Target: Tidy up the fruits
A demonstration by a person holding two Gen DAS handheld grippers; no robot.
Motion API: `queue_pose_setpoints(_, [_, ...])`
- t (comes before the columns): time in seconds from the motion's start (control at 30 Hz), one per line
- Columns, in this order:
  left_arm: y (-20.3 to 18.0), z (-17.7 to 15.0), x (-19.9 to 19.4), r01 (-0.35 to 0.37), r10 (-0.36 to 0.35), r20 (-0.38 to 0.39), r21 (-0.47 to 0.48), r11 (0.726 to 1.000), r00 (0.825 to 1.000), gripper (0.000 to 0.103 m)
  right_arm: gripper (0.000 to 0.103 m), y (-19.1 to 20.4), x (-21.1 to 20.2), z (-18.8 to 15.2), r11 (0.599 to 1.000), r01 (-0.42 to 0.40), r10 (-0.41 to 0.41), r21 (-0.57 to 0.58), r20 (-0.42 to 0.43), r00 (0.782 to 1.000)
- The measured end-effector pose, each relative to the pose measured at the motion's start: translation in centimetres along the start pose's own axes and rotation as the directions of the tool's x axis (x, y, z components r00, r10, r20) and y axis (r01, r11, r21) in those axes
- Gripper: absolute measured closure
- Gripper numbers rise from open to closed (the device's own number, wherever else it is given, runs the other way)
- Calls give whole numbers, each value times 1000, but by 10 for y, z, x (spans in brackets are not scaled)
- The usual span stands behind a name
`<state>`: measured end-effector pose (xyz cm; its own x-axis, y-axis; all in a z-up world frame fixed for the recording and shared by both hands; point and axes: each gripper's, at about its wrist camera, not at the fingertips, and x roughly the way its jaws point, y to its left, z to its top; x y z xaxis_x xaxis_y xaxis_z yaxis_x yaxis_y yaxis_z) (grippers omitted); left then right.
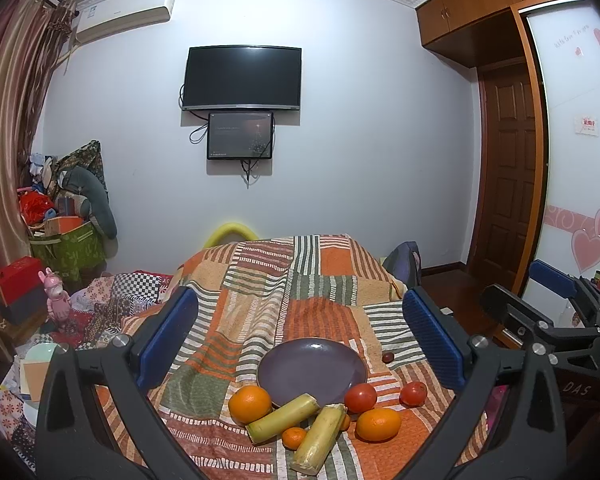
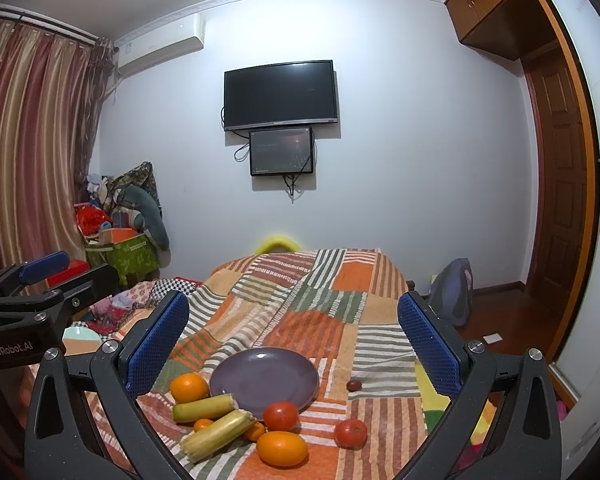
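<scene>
An empty purple plate (image 1: 312, 366) (image 2: 265, 376) lies on the patchwork blanket. In front of it lie two oranges (image 1: 250, 404) (image 1: 378, 424), two sugarcane pieces (image 1: 283, 417) (image 1: 319, 438), two red tomatoes (image 1: 360, 397) (image 1: 413, 393) and small tangerines (image 1: 294, 437). A small dark red fruit (image 1: 387, 357) (image 2: 354, 385) sits right of the plate. My left gripper (image 1: 300, 336) is open and empty, held above the fruit. My right gripper (image 2: 294, 340) is open and empty, also above it. The right gripper shows at the edge of the left wrist view (image 1: 556, 304).
The blanket (image 1: 324, 272) covers a raised surface that drops off at the far end and right side. Cluttered bedding and boxes (image 1: 64, 240) lie left. A TV (image 1: 242, 78) hangs on the far wall. A wooden door (image 1: 508, 184) and wardrobe stand right.
</scene>
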<state>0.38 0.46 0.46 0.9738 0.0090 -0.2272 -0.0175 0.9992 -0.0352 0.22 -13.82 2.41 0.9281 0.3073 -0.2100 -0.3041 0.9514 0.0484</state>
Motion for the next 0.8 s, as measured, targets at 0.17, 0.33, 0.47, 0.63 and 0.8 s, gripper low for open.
queue_pose_setpoints(0.17, [-1,-2,0,-1,1,-1,-3,1000,1000,0,0,1,0,0,1000,1,-1,0,0,1000])
queue_pose_setpoints(0.33, [-1,-4,2,1,-1,-5,-4,1000,1000,0,0,1,0,-1,1000,-1,1,0,0,1000])
queue_pose_setpoints(0.47, [-1,-5,2,1,-1,-7,-4,1000,1000,0,0,1,0,0,1000,-1,1,-1,0,1000])
queue_pose_setpoints(0.63, [-2,-5,3,0,0,-7,-3,1000,1000,0,0,2,1,-1,1000,-2,2,1,-2,1000])
queue_pose_setpoints(0.8, [0,-5,3,0,0,-7,-4,1000,1000,0,0,2,1,0,1000,-2,2,1,-2,1000])
